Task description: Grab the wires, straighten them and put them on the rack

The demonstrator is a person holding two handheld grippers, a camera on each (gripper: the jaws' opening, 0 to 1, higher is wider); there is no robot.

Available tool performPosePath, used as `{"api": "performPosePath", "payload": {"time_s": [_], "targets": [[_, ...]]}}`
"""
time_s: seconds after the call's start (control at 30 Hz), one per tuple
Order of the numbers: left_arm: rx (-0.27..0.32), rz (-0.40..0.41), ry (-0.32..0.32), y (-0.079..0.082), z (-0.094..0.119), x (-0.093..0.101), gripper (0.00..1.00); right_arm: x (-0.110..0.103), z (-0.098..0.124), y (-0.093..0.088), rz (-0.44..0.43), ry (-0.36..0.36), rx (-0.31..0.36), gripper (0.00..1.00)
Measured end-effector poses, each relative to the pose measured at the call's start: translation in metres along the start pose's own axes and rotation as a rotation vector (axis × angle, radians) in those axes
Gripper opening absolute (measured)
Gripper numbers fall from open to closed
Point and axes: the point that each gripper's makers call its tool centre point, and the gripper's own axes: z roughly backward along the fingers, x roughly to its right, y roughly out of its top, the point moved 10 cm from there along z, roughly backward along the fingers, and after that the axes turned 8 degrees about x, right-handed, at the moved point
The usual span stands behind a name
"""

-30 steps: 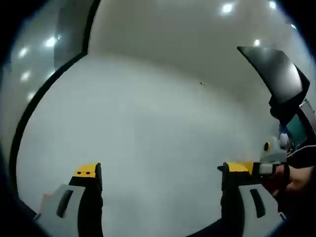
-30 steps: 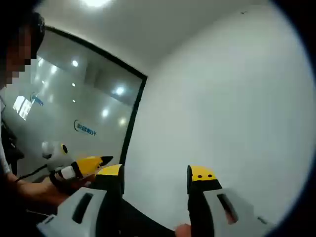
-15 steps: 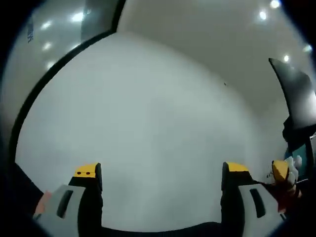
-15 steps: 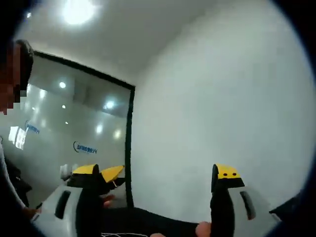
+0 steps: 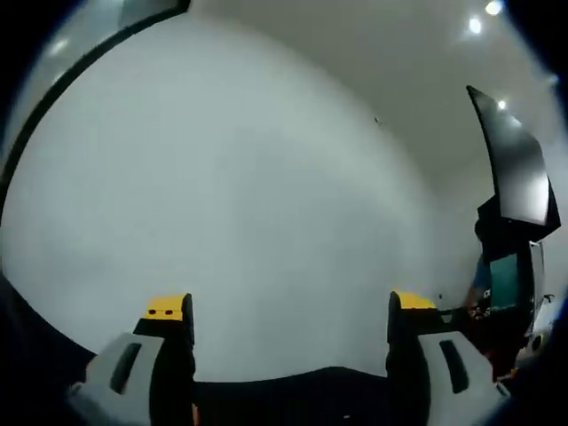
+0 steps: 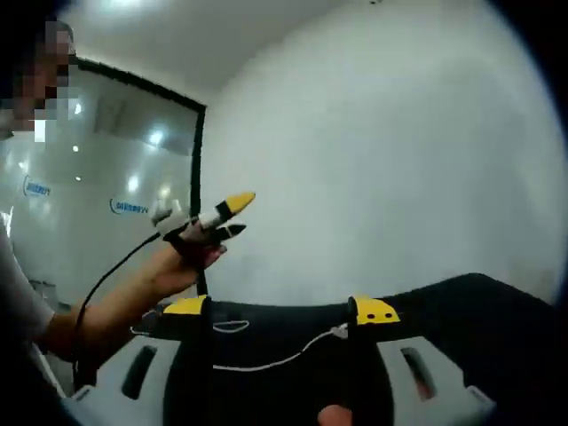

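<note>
A thin white wire (image 6: 293, 353) lies slack on the black table (image 6: 461, 311), just beyond my right gripper (image 6: 280, 309). That gripper stands open above the wire, yellow-tipped jaws wide apart with nothing between them. My left gripper (image 5: 289, 304) is also open and empty, facing a white wall with the black table's edge (image 5: 293, 390) low between its jaws. In the right gripper view the left gripper (image 6: 232, 216) is held up in a person's hand (image 6: 191, 257), to the left of and above the table.
A white wall (image 5: 231, 177) stands behind the table. A glass partition (image 6: 98, 195) with a black frame is on the left. A dark screen on a stand (image 5: 513, 173) rises at the right. The person's forearm (image 6: 98, 311) reaches in from the left.
Both views have tilted down, bringing the black table into sight and the white wire into the right gripper view. The hand with the left gripper now sits higher in that view.
</note>
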Motion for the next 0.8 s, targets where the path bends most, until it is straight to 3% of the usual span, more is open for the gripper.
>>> {"api": "performPosePath", "payload": {"time_s": [0.03,0.07,0.1,0.13,0.17,0.23,0.27,0.33,0.37,0.43,0.47,0.57,0.6,0.63,0.67,0.73,0.8], "targets": [[0.008,-0.003,-0.011,0.001,0.0,0.003,0.77,-0.002,0.007,-0.011,0.062,0.004,-0.049,0.58],[0.015,-0.015,-0.02,0.002,0.0,0.005,0.75,-0.007,0.005,-0.008,0.031,-0.006,-0.107,0.59],[0.03,-0.018,-0.033,0.005,0.0,0.008,0.75,-0.013,0.001,0.0,0.0,0.012,0.004,0.6],[0.048,-0.008,-0.047,0.007,-0.001,0.009,0.75,-0.015,-0.003,0.006,0.032,0.063,0.107,0.57],[0.063,0.011,-0.063,0.011,0.0,0.012,0.73,-0.014,-0.005,0.004,0.068,0.088,0.1,0.56],[0.126,0.013,-0.058,0.024,0.0,0.011,0.52,-0.01,-0.005,-0.006,0.037,0.051,-0.019,0.56],[0.141,-0.036,-0.064,0.029,0.002,0.011,0.4,-0.007,-0.005,-0.01,-0.002,0.035,-0.044,0.56],[0.162,-0.038,-0.092,0.039,0.015,0.016,0.35,0.001,-0.004,-0.009,-0.069,0.025,-0.047,0.56],[0.2,-0.031,-0.12,0.046,0.026,0.019,0.34,0.003,-0.004,-0.007,-0.087,0.026,-0.015,0.56],[0.207,-0.042,-0.147,0.058,0.053,0.026,0.31,0.003,-0.002,-0.004,-0.096,0.021,0.006,0.55],[0.215,-0.085,-0.166,0.065,0.068,0.029,0.31,0.004,-0.003,-0.004,-0.092,0.014,0.007,0.55],[0.161,-0.214,-0.181,0.081,0.121,0.036,0.29,0.008,0.0,-0.008,-0.092,-0.016,-0.017,0.55],[0.164,-0.2,-0.185,0.085,0.139,0.039,0.27,0.009,0.003,-0.007,-0.094,-0.014,-0.021,0.55],[0.149,-0.257,-0.214,0.091,0.165,0.039,0.27,0.008,0.003,-0.005,-0.107,0.003,-0.002,0.55],[0.153,-0.315,-0.199,0.095,0.175,0.038,0.3,0.006,0.005,-0.003,-0.123,0.012,0.016,0.55],[0.14,-0.395,-0.078,0.113,0.205,0.034,0.37,0.006,0.003,-0.004,-0.132,0.006,0.005,0.55],[0.223,-0.289,-0.028,0.136,0.226,0.033,0.37,0.004,0.005,-0.005,-0.132,0.003,-0.004,0.55]]}}
